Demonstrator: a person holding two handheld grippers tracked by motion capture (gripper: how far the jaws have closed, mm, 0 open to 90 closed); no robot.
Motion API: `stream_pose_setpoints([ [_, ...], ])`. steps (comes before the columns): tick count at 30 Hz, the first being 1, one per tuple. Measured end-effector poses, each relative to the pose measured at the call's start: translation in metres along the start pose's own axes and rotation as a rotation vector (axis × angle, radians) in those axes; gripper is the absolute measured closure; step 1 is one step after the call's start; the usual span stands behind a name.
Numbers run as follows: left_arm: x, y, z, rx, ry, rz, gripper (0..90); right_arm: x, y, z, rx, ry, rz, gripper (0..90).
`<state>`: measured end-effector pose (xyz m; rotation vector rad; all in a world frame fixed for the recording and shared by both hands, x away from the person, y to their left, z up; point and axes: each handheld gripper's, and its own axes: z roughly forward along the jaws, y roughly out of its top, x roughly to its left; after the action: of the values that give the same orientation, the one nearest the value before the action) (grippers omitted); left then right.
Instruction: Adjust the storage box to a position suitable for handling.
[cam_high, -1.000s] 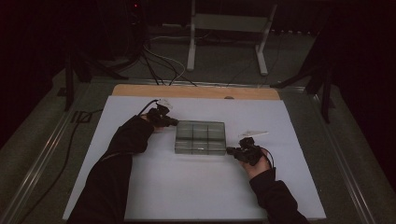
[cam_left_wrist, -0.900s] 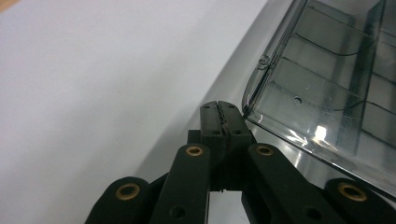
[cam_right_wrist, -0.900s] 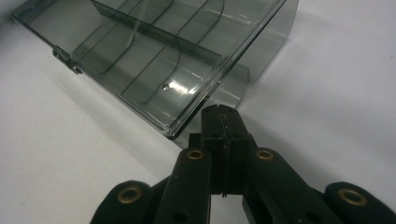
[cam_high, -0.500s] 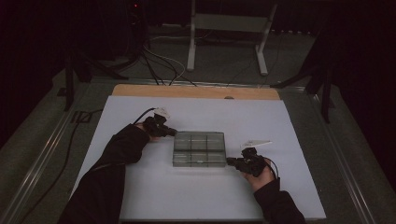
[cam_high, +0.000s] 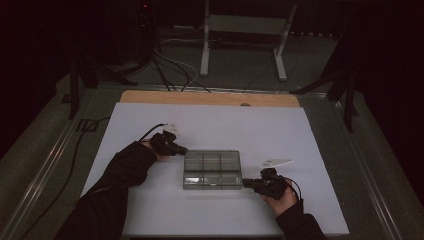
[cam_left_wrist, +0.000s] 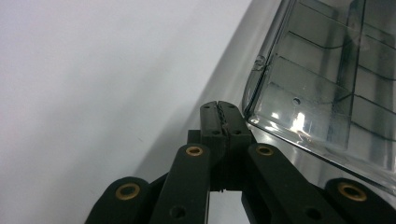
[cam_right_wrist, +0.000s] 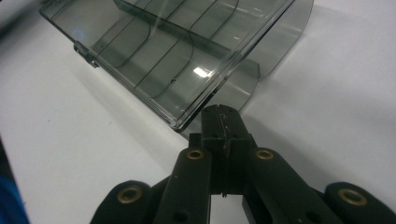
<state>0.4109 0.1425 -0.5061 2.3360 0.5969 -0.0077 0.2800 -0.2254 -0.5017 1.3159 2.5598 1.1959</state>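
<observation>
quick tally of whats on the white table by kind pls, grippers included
clear compartment box: 1
black grippers: 2, the left gripper at the box's far left corner and the right gripper at its near right corner, both with jaws shut on nothing
white table: 1
total: 4

The box (cam_high: 212, 170) lies on the sheet (cam_high: 300, 130) near its middle. The left gripper (cam_high: 181, 149) sits at its far left corner, the right gripper (cam_high: 246, 183) at its near right corner.
</observation>
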Motion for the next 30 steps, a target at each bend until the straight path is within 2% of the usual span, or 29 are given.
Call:
stream_pose_setpoints([
  [4, -0.009, -0.006, -0.002, -0.005, -0.003, -0.004, 90.0, 0.004, -0.005, -0.003, 0.002, 0.013, 0.000, 90.0],
  [12, -0.022, -0.009, -0.004, 0.003, -0.013, 0.017, 90.0, 0.013, -0.017, -0.010, 0.010, 0.033, -0.008, 90.0],
  [16, -0.028, -0.009, -0.002, 0.008, -0.034, 0.024, 90.0, 0.016, -0.022, -0.013, 0.011, 0.035, -0.012, 90.0],
  [22, -0.036, -0.008, -0.002, 0.024, -0.059, 0.029, 90.0, 0.017, -0.029, -0.017, 0.011, 0.054, -0.003, 90.0],
  [30, -0.042, -0.012, -0.003, 0.028, -0.080, 0.034, 90.0, 0.017, -0.033, -0.020, 0.013, 0.057, 0.008, 90.0],
])
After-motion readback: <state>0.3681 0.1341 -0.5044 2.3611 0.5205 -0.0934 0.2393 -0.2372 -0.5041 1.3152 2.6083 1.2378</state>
